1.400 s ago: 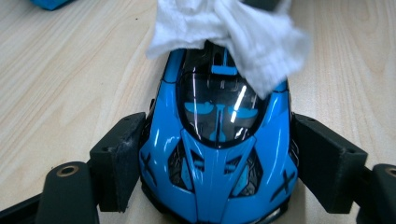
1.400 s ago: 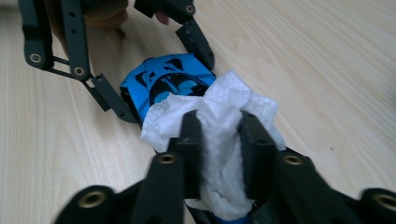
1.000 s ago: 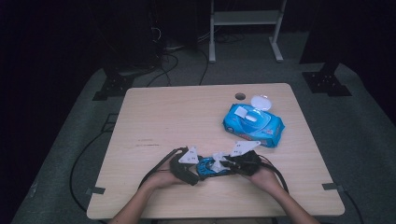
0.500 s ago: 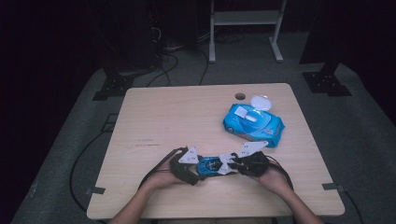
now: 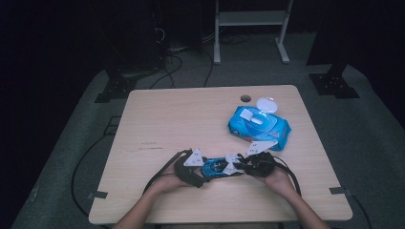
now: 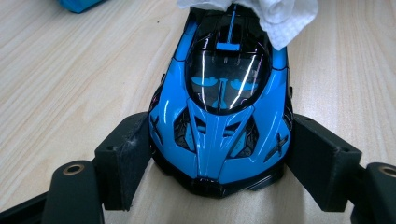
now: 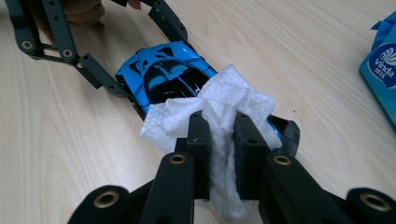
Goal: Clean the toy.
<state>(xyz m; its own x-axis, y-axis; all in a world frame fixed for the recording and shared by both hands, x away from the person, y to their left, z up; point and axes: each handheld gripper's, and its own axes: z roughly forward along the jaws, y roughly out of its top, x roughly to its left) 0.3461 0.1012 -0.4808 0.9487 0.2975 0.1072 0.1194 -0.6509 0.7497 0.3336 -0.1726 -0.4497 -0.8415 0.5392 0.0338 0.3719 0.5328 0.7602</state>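
Observation:
A blue toy car (image 5: pixel 216 167) rests on the table near the front edge. My left gripper (image 6: pixel 220 159) is shut on its nose, one pad on each side (image 6: pixel 122 156). A white wet wipe (image 7: pixel 224 102) lies bunched over the car's tail (image 7: pixel 163 74). My right gripper (image 7: pixel 219 135) is shut on that wipe and presses it onto the car. In the high view the left gripper (image 5: pixel 205 171) and the right gripper (image 5: pixel 237 165) face each other across the car. The wipe (image 6: pixel 280 18) covers the far end of the car.
A blue pack of wipes (image 5: pixel 258 126) with its white lid flipped open lies behind the right hand; its corner (image 7: pixel 380 65) appears at the right. A cable hole (image 5: pixel 245 98) sits near the table's far edge. Cables trail off the front.
My right gripper has slid a little to the right with the wipe over the car's tail. The left gripper and the car have stayed put.

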